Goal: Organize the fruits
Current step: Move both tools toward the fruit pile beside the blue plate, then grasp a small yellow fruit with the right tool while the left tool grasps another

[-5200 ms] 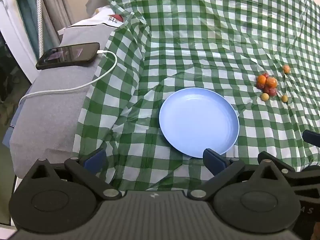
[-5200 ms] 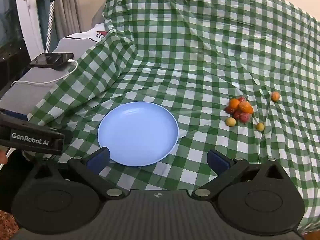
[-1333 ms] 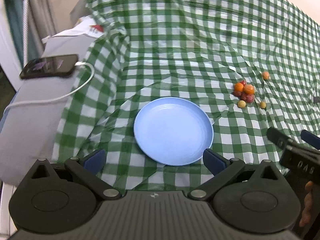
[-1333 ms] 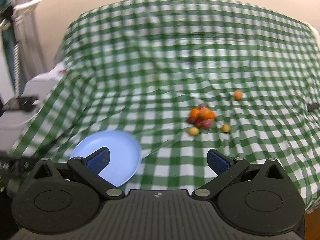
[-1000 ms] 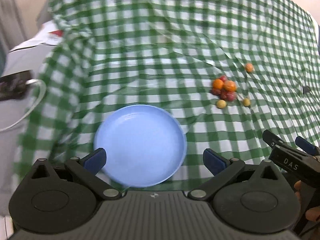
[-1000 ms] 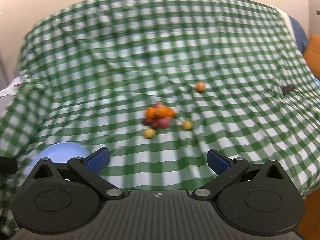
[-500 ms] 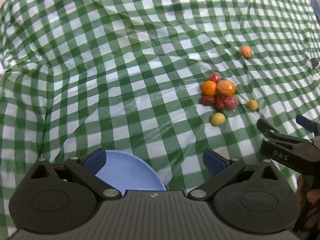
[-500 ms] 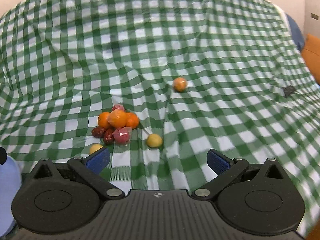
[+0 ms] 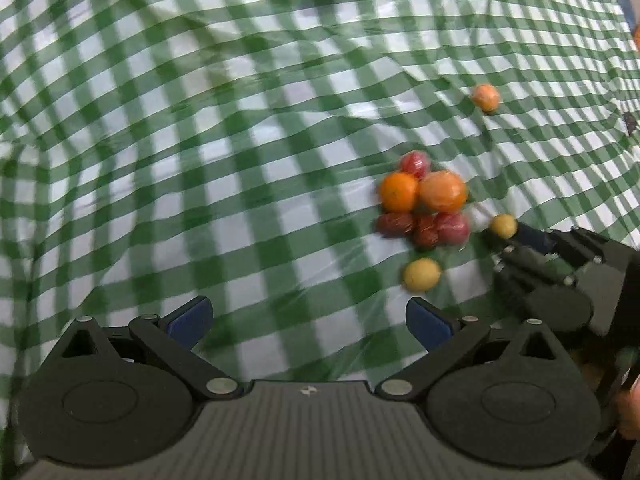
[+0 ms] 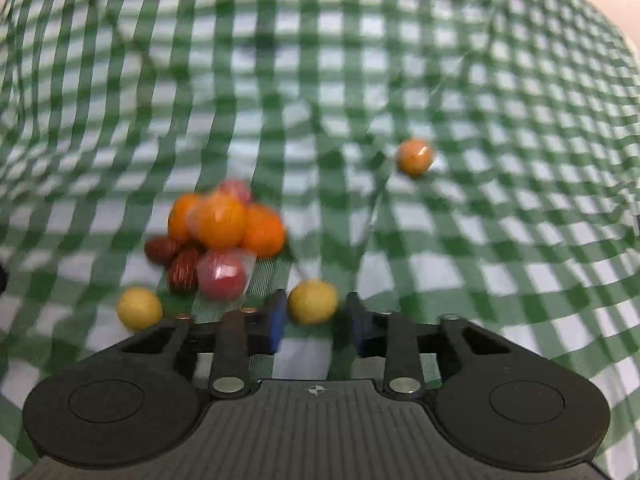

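A pile of small oranges (image 10: 224,222) and red fruits (image 10: 222,276) lies on the green checked cloth; the pile shows in the left wrist view too (image 9: 424,192). A yellow fruit (image 10: 313,302) sits between the fingertips of my right gripper (image 10: 316,316), whose jaws are narrowed around it with small gaps either side. It also shows in the left wrist view (image 9: 504,226) at the right gripper's tips. A second yellow fruit (image 10: 139,308) (image 9: 421,275) lies left of it. A lone orange fruit (image 10: 415,157) (image 9: 485,97) lies farther back. My left gripper (image 9: 308,320) is open and empty, near the second yellow fruit.
The wrinkled green-and-white checked cloth (image 9: 200,160) covers the whole surface in both views. A small dark object (image 9: 629,123) lies on the cloth at the far right. Both views are motion-blurred.
Both grippers moved right and forward to the fruit pile; the blue plate left view. My right gripper's jaws narrowed from wide open around a yellow fruit.
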`<state>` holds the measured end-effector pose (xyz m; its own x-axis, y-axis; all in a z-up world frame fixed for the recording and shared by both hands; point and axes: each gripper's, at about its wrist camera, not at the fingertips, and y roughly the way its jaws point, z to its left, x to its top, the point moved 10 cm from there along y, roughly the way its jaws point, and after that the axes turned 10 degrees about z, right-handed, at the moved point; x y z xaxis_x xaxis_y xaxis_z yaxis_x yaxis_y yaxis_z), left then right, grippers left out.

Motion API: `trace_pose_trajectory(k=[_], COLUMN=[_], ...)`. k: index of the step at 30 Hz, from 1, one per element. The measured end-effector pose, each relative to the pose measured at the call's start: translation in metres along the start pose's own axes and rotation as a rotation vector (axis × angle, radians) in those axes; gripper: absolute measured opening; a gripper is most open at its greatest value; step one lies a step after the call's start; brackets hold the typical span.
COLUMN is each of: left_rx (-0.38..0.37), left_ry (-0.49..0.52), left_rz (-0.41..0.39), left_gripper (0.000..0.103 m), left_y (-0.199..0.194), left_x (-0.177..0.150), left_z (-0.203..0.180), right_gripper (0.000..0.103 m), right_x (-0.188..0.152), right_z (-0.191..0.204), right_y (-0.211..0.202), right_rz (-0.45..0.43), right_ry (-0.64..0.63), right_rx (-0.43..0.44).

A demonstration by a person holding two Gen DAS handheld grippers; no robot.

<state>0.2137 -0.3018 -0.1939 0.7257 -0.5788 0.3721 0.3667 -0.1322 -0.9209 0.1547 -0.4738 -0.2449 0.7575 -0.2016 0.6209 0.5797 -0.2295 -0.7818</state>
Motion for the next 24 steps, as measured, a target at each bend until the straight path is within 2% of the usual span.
trace_pose_trajectory(k=[2, 5, 7, 9, 13, 15, 16, 20, 24], left_rx=[-0.025, -0.063, -0.079, -0.092, -0.115, -0.131, -0.146, -0.103, -0.077], left_ry=[0.021, 0.062, 0.096, 0.119, 0.151, 0.15, 0.159, 0.185, 0.132], left_rz=[-0.012, -0.025, -0.019, -0.001, 0.03, 0.008, -0.002, -0.028, -0.034], left_gripper=[0.103, 0.102, 0.096, 0.089, 0.065, 0.052, 0.029, 0.03, 0.03], left_y=[0.008, 0.023, 0.034, 0.045, 0.062, 0.062, 0.061, 0.048, 0.011], left_x=[0.006, 0.013, 0.016, 0.017, 0.018, 0.021, 0.022, 0.022, 0.009], left_z=[-0.014, -0.037, -0.051, -0.062, -0.076, -0.078, -0.08, -0.076, -0.049], right_gripper=[0.028, 0.028, 0.028, 0.028, 0.028, 0.028, 0.028, 0.028, 0.028], right_x=[0.0, -0.001, -0.005, -0.007, -0.007, -0.008, -0.007, -0.002, 0.0], right_z=[-0.006, -0.046, -0.073, -0.084, -0.083, -0.084, -0.085, -0.087, -0.091], right_y=[-0.003, -0.007, -0.005, -0.002, 0.0, -0.002, -0.002, -0.01, -0.023], right_rz=[-0.009, -0.019, -0.011, -0.008, -0.019, -0.025, -0.03, -0.062, -0.114], right_ry=[0.015, 0.155, 0.257, 0.31, 0.303, 0.305, 0.31, 0.326, 0.33], right_rx=[-0.027, -0.109, -0.152, -0.158, -0.151, -0.149, -0.149, -0.169, -0.21])
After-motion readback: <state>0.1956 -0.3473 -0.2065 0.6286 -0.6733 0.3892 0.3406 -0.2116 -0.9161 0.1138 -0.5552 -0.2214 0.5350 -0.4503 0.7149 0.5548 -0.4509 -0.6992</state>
